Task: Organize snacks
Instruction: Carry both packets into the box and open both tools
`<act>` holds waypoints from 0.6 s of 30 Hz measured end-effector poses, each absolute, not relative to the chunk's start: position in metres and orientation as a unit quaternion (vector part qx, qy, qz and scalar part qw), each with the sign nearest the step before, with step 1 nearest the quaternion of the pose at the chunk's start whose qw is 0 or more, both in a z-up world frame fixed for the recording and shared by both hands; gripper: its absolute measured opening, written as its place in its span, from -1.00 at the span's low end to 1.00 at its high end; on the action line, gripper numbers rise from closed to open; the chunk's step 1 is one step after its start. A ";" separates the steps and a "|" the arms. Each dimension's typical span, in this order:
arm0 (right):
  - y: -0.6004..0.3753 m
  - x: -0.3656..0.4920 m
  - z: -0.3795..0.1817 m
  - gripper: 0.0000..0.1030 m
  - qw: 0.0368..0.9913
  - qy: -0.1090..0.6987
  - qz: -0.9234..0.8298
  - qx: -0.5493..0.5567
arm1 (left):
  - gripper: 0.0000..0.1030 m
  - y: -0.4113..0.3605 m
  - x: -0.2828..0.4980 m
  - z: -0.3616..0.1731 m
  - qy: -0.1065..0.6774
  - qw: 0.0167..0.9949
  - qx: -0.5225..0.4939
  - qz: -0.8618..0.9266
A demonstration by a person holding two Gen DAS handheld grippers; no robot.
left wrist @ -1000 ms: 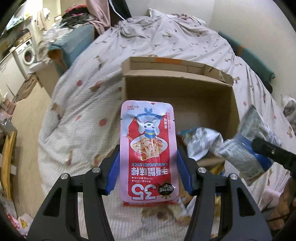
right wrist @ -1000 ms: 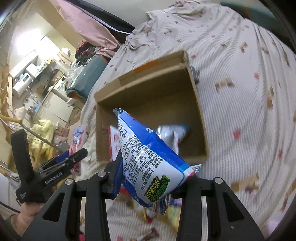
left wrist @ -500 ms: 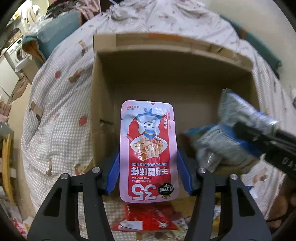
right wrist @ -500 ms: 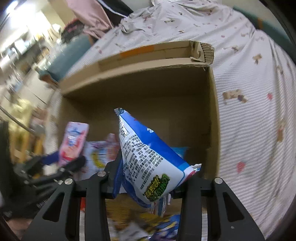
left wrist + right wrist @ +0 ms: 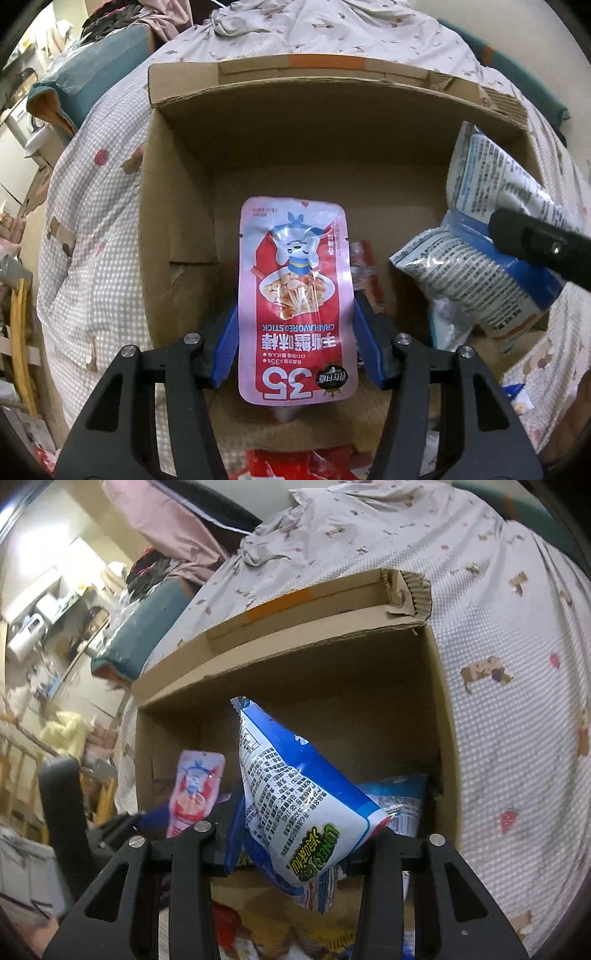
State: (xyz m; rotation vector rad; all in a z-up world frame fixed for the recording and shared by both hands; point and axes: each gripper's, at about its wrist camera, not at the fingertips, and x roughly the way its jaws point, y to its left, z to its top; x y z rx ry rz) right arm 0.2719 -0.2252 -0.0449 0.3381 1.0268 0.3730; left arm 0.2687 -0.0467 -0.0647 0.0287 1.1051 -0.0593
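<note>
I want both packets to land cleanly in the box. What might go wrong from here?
1. The left claw and right claw are close together over the cardboard box; they may bump on release.
2. The blue and white bag is pinched at one corner and hangs tilted, so it may slip early.
3. The pink crab stick pouch may drop upright against the other packets and not lie flat.

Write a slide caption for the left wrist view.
Left gripper holds a pink crab-stick pouch over the open cardboard box.
</note>
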 end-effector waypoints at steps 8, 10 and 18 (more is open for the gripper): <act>-0.225 0.278 -0.054 -0.14 0.829 0.493 0.185 0.190 | 0.03 -0.045 0.263 -0.040 0.485 0.874 0.001 -0.031; -0.226 0.278 -0.055 -0.14 0.829 0.493 0.183 0.191 | 0.04 -0.047 0.261 -0.038 0.483 0.875 -0.004 -0.029; -0.230 0.275 -0.047 -0.05 0.836 0.471 0.196 0.204 | 0.04 -0.041 0.256 -0.036 0.468 0.883 -0.018 -0.021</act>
